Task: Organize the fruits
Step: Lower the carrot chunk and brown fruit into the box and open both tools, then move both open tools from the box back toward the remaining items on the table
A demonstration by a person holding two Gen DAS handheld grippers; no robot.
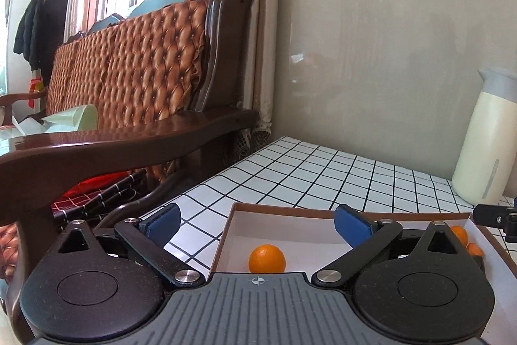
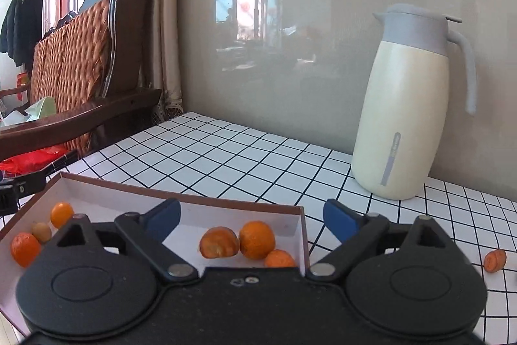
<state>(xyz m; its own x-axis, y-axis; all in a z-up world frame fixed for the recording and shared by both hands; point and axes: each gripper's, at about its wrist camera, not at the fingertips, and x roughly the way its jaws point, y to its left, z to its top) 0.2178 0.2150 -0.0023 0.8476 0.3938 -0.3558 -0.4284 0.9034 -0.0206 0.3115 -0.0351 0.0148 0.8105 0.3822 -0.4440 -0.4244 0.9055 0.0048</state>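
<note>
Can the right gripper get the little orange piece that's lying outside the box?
Probably yes. The right gripper has its jaws open and empty, and the orange piece lies on bare tablecloth, off to its right, with nothing between them.

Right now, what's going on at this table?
A person is sorting fruit into a shallow box on the checked table. Both grippers, left and right, hover open over the box, holding nothing. Several oranges lie inside; one orange piece sits on the table outside, to its right. A jug stands behind.
</note>
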